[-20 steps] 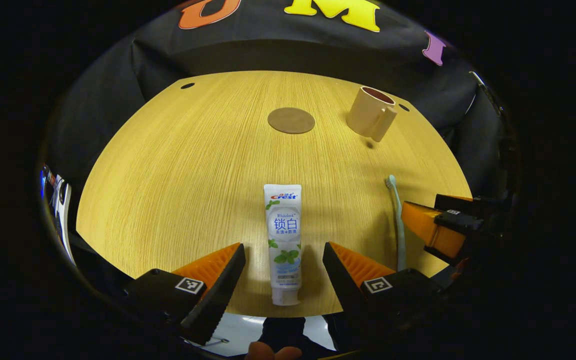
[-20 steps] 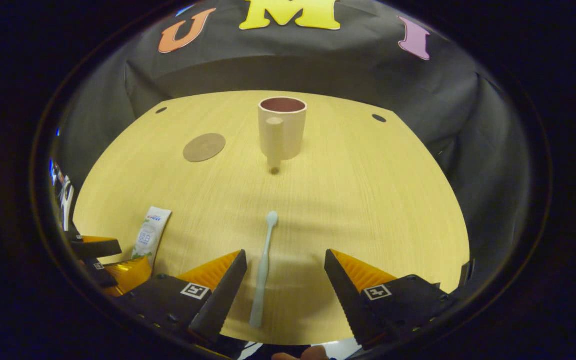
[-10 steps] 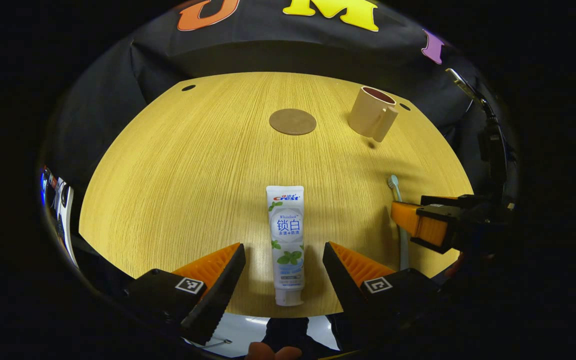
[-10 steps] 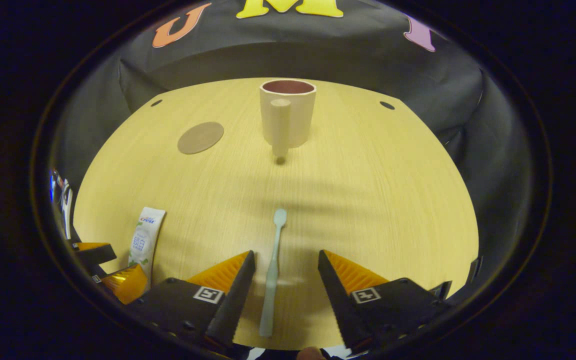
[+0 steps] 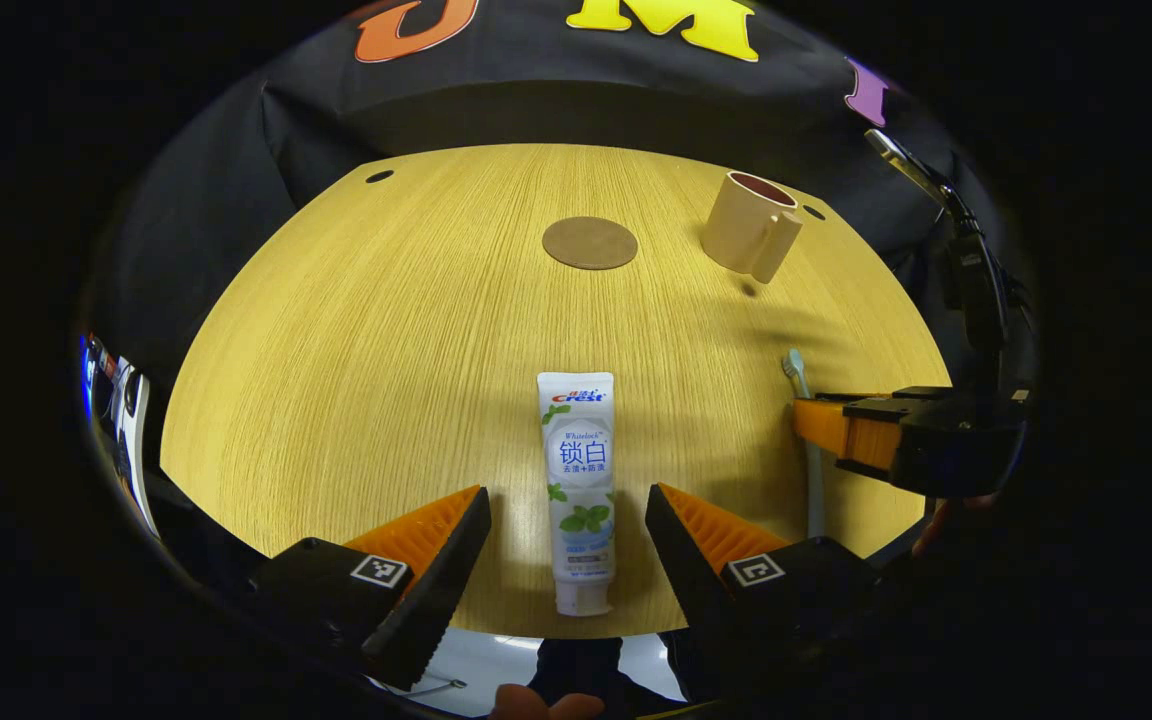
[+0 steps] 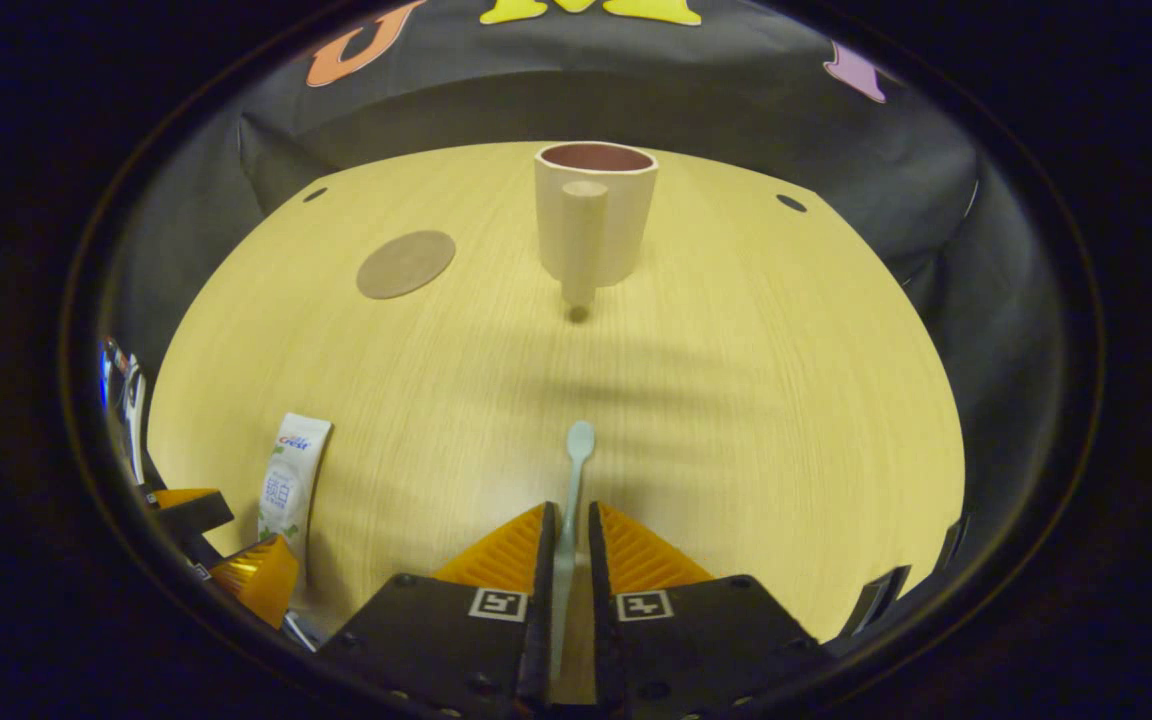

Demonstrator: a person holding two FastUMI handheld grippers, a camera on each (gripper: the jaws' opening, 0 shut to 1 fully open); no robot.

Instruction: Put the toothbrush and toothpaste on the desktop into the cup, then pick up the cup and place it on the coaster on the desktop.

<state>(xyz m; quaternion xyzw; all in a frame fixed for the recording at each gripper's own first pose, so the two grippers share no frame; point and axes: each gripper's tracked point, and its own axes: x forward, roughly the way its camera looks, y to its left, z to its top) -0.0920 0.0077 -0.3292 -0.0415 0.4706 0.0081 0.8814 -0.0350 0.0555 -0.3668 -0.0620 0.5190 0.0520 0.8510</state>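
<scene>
A white toothpaste tube (image 5: 579, 490) lies flat on the wooden desktop (image 5: 386, 330), between the spread fingers of my open left gripper (image 5: 568, 515), cap end nearest me. A pale green toothbrush (image 6: 570, 500) lies on the desk with its head pointing away, and my right gripper (image 6: 567, 530) is shut on its handle. The beige cup (image 6: 594, 222) stands upright beyond the toothbrush, handle toward me. The round brown coaster (image 6: 405, 264) lies to its left. In the left gripper view the right gripper (image 5: 841, 430) sits over the toothbrush (image 5: 798, 372), with the cup (image 5: 750, 235) and coaster (image 5: 590, 243) farther off.
Black cloth walls close in the desk at the back and sides. Small dark holes (image 6: 790, 203) mark the desk's far corners. The toothpaste tube (image 6: 288, 485) and left gripper (image 6: 236, 550) show at the lower left of the right gripper view.
My right gripper moved forward over the toothbrush and closed from wide open onto its handle. My left gripper stayed open around the toothpaste tube.
</scene>
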